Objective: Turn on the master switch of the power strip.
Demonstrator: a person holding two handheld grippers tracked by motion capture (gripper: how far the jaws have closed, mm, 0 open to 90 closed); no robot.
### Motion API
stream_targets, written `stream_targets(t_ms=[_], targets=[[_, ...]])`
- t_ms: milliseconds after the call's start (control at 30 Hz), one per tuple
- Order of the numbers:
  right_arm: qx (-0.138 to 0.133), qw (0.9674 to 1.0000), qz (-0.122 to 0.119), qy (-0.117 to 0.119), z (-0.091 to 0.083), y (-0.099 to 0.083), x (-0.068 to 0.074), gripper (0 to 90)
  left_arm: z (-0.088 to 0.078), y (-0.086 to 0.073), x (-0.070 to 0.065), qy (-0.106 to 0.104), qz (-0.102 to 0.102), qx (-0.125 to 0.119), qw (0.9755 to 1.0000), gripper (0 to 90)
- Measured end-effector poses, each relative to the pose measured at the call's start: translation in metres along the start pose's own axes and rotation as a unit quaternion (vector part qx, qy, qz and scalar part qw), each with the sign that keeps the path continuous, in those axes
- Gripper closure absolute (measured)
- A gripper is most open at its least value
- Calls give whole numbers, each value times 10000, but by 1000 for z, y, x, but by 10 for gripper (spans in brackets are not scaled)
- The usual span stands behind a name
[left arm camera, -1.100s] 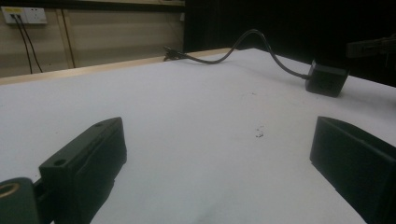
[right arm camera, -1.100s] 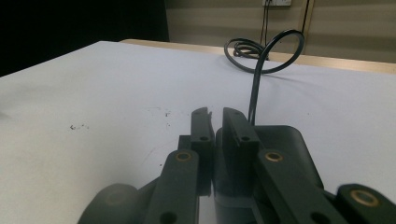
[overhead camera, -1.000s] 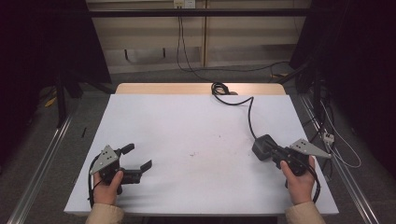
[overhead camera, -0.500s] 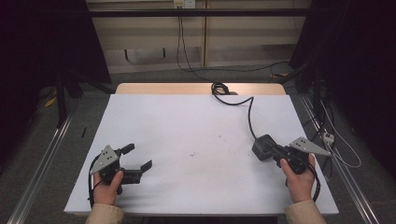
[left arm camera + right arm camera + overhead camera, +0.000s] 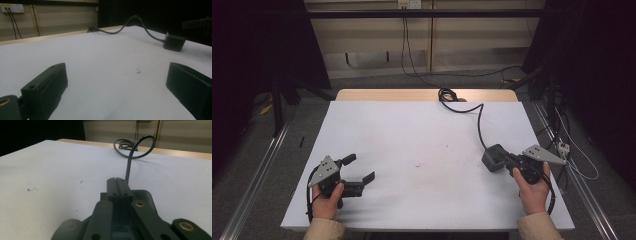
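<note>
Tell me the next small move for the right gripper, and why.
Probably open the right gripper: its jaws stand pressed together with nothing between them, tips right at the black adapter, whose cable runs off behind. Open jaws could then take it.

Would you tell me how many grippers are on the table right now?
2. The left gripper sits near the table's front left, jaws open; the right gripper is at the front right, shut, beside the black adapter.
</note>
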State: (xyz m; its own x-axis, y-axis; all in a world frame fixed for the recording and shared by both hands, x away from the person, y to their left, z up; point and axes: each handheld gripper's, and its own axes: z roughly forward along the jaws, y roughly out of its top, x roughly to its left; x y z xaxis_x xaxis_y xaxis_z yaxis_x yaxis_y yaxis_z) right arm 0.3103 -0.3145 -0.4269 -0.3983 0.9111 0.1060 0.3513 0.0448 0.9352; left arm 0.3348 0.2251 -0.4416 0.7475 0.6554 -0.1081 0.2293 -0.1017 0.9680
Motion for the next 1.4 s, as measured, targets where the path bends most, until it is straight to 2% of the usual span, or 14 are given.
stream_targets(t_ms=[233, 1400], targets=[[111, 9999, -47, -52, 2, -2, -1, 900, 0, 0, 0, -2, -2, 16, 10000, 33], [221, 9994, -138, -232, 1, -7, -8, 900, 0, 0, 0, -2, -3, 6, 10000, 33]])
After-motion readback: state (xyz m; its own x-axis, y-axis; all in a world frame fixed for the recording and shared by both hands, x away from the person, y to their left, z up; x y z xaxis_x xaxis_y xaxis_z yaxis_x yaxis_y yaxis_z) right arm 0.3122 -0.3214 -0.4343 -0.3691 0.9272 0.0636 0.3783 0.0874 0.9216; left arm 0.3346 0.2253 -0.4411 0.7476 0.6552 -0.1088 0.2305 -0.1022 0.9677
